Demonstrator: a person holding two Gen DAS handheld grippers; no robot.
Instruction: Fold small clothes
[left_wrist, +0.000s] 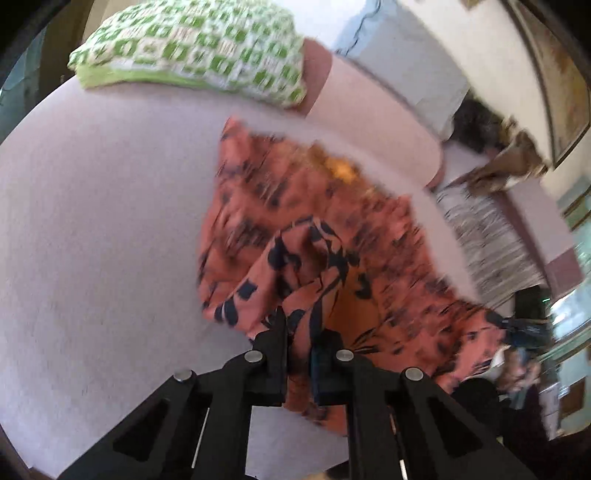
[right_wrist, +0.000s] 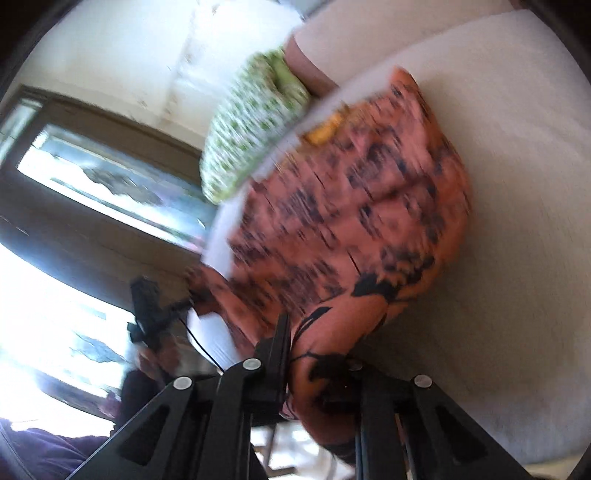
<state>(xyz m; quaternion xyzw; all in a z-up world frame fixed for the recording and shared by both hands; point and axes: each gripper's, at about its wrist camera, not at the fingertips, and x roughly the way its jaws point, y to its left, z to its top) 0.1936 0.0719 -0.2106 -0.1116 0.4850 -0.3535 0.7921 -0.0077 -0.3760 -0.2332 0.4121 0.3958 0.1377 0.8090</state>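
Orange garment (left_wrist: 295, 206) with a dark leaf print lay spread over a pale bed (left_wrist: 110, 221), both ends of its near edge lifted off the surface. The left claw (left_wrist: 299, 343) was pinching a bunched fold of that cloth between its black fingers, the fabric rising in a peak just ahead of them. In the right wrist view the right claw (right_wrist: 306, 354) was likewise pressed onto the garment's edge (right_wrist: 351, 221), cloth draped over one finger and hiding it. The other handheld claw (right_wrist: 147, 310) showed at that view's left, at the far corner of the cloth. A folded green-and-white patterned piece (left_wrist: 192, 48) sat well apart from the garment, near the bed's far edge. Both views were blurred, so finer detail could not be made out.
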